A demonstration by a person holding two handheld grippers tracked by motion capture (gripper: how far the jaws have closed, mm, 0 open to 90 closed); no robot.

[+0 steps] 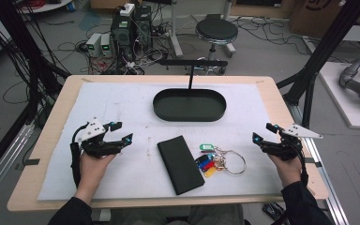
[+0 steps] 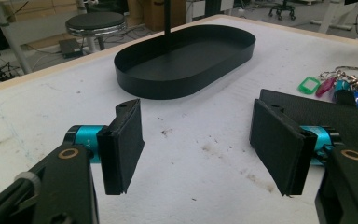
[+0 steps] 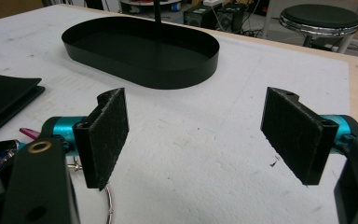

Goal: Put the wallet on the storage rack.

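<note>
Left gripper (image 1: 120, 132): held over the left part of the white mat, its fingers (image 2: 121, 144) spread wide apart with bare mat between them, gripping nothing.
Right gripper (image 1: 262, 132): held over the right edge of the mat, its fingers (image 3: 103, 135) likewise spread wide and gripping nothing.
Black wallet (image 1: 180, 163): flat on the mat near the middle, toward the near edge, lying at a slight slant; it sits between the two grippers, well apart from both.
Bunch of keys (image 1: 215, 158): just right of the wallet, with green, blue, red and yellow tags and a large metal ring on its right side; apart from the right gripper.
Black oval tray (image 1: 189, 104): on the far half of the mat, beyond the wallet, with a thin upright post rising from it that carries a crossbar.
White mat (image 1: 122, 103): covers most of the desk (image 1: 56, 112), with scuffs and small dark marks.
Round stool (image 1: 216, 32): on the floor beyond the desk, among cables.
</note>
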